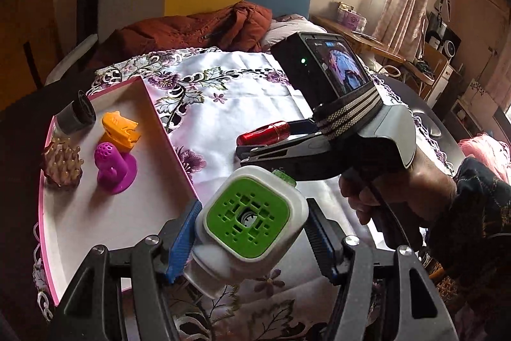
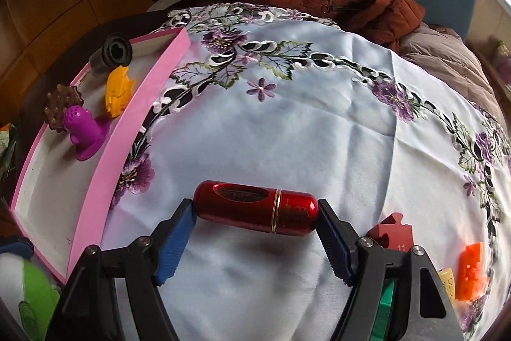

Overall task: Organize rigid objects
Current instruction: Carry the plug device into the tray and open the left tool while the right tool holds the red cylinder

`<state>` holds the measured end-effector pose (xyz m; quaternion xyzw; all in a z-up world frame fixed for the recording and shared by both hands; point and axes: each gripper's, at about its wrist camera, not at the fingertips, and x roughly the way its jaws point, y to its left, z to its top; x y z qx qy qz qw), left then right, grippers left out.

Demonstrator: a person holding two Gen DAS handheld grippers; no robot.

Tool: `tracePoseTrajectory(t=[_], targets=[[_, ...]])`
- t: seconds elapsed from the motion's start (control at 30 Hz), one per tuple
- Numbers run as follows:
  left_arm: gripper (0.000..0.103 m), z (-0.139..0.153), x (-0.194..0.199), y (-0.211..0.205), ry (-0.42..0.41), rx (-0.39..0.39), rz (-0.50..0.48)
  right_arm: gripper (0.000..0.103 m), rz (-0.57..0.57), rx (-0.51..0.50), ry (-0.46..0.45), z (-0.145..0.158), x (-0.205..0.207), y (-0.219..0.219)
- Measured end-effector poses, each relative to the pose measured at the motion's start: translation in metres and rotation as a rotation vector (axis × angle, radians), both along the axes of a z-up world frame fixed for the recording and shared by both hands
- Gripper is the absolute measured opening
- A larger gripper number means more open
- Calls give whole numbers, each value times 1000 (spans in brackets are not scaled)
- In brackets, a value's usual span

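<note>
My left gripper (image 1: 252,232) is shut on a white and green square-faced device (image 1: 247,216), held just right of the pink tray's (image 1: 166,130) near corner. My right gripper (image 2: 255,232) is shut on a red capsule-shaped case (image 2: 255,211) by its two ends, held above the white embroidered cloth (image 2: 287,123). The right gripper with the red case (image 1: 266,131) also shows in the left wrist view. The tray (image 2: 105,162) holds a purple perforated piece (image 1: 113,168), an orange clip (image 1: 121,130), a brown studded piece (image 1: 64,168) and a dark cylinder (image 1: 76,114).
A red puzzle-shaped block (image 2: 394,234), an orange block (image 2: 471,274), a yellow piece (image 2: 447,280) and a green piece (image 2: 385,309) lie on the cloth at the right. A rust-coloured jacket (image 1: 198,31) lies beyond the table. A wooden desk (image 1: 367,40) stands at the far right.
</note>
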<state>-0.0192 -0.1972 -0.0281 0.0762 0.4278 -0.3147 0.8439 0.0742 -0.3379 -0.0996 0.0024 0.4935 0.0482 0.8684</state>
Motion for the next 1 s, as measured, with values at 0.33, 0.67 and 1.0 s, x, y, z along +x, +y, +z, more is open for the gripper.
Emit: tracePoseTrajectory(t=[0.33,0.67,1.0], targets=[[65,9,2,15,25,-36,38,75,3,-4,6,-2,0,3],[65,19,11,46,51,-90,120,75,-23,7,19,-3,2,2],[65,17,44,126,85,-115,340,75,-32,9,22,-3,2,2]])
